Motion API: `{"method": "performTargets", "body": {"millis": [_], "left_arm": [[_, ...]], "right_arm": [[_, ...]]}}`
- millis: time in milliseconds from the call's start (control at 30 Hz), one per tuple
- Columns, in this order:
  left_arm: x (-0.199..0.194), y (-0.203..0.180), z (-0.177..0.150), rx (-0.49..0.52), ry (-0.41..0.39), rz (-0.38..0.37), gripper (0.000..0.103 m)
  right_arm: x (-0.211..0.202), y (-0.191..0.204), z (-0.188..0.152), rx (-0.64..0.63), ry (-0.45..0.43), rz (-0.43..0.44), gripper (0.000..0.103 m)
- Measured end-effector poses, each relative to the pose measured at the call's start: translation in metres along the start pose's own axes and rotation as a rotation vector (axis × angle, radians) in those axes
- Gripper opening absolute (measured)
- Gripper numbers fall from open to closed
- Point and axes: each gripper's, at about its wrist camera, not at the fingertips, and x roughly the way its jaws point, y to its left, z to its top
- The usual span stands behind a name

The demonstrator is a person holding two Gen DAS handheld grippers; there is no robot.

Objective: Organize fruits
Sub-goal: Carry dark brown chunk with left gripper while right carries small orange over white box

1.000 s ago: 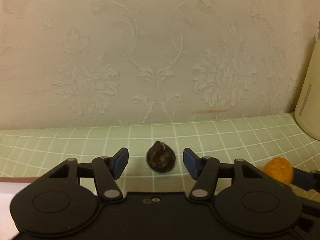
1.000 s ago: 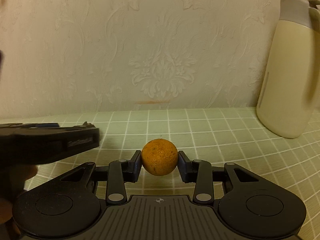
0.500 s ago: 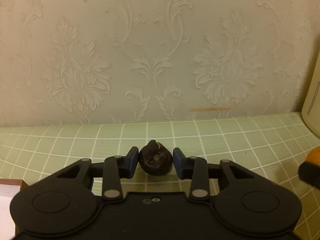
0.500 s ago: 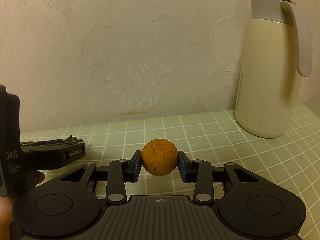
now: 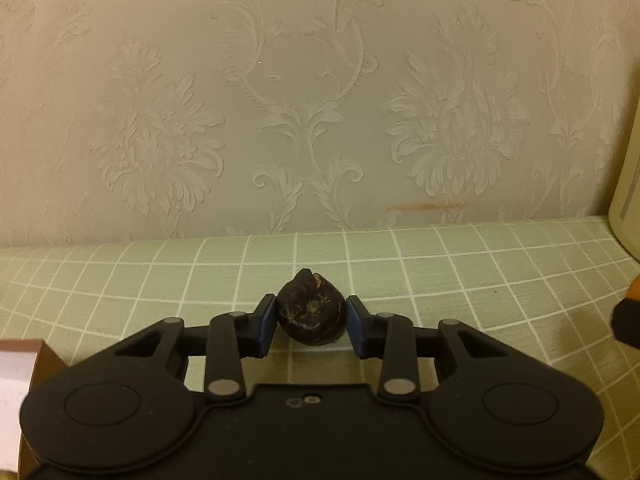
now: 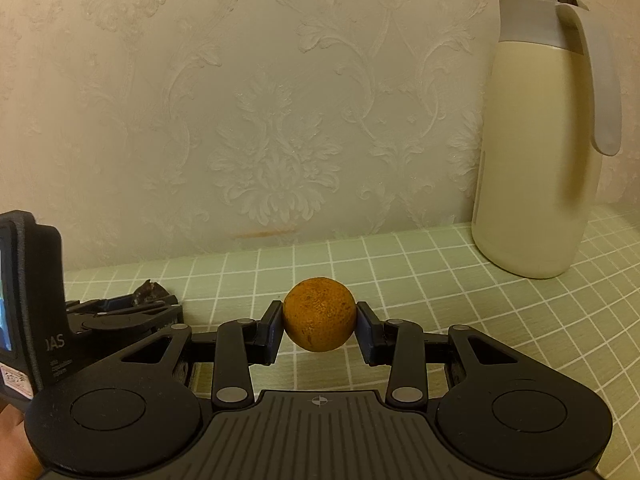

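Left claw [image 5: 311, 320]: pressing its pads onto a dark wrinkled fruit [image 5: 311, 312] that is sitting dead centre between them on the green-checked surface [image 5: 440, 264]; a second ago those pads were standing wide of it. Right claw [image 6: 319, 326]: gripping an orange fruit [image 6: 319, 314], which is hanging clear of the surface, unchanged. Cream jug [image 6: 536, 152]: standing far right.
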Motion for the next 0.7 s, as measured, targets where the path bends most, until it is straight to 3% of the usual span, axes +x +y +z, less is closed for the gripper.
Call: {"method": "performTargets", "body": {"millis": [400, 700], "left_arm": [[-0.071, -0.009, -0.029, 0.044, 0.006, -0.069, 0.027], [-0.110, -0.003, -0.051, 0.044, 0.025, -0.055, 0.027]], "right_arm": [[-0.001, 0.005, -0.008, -0.008, 0.071, 0.099, 0.039], [-0.016, 0.009, -0.030, -0.048, 0.138, 0.153, 0.038]]}}
